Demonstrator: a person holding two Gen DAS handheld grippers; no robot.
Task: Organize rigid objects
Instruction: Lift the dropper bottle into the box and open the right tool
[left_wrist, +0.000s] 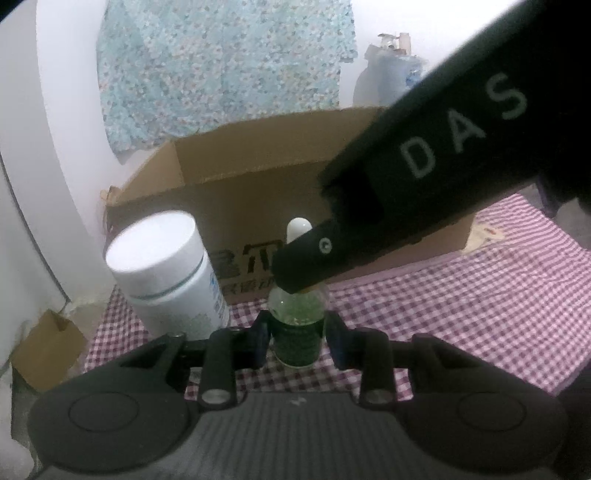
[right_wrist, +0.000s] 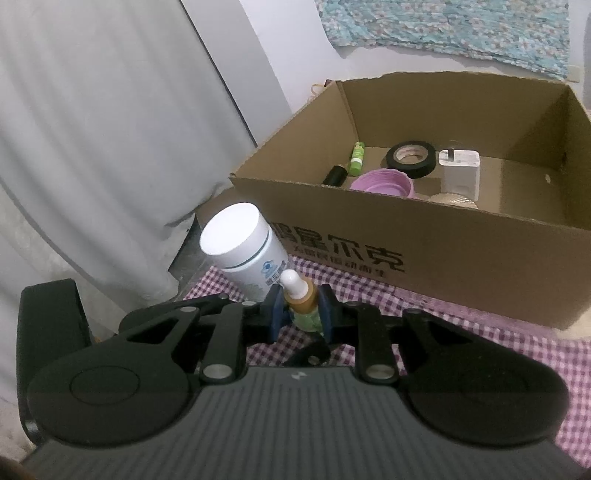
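- Dropper bottle (left_wrist: 297, 332) stood upright on checked counter (left_wrist: 461, 314), beside white jar (left_wrist: 166, 273), near box (right_wrist: 424, 251).
- Left gripper (left_wrist: 297, 339) fingers clamped its body; right gripper (right_wrist: 301, 308) fingers clamped the neck.
- Risk: opposing pulls could twist cap loose, or knock the jar.

A small green dropper bottle (left_wrist: 297, 338) with a white bulb and tan collar is standing upright on the checked cloth. A white lidded jar (left_wrist: 166, 269) is standing just beside it at ten o'clock. An open cardboard box (right_wrist: 424, 254) is sitting beyond at twelve o'clock, holding a black tape roll (right_wrist: 411, 156), a white charger (right_wrist: 460, 170), a green tube (right_wrist: 357, 158) and a pink cup (right_wrist: 384, 184).
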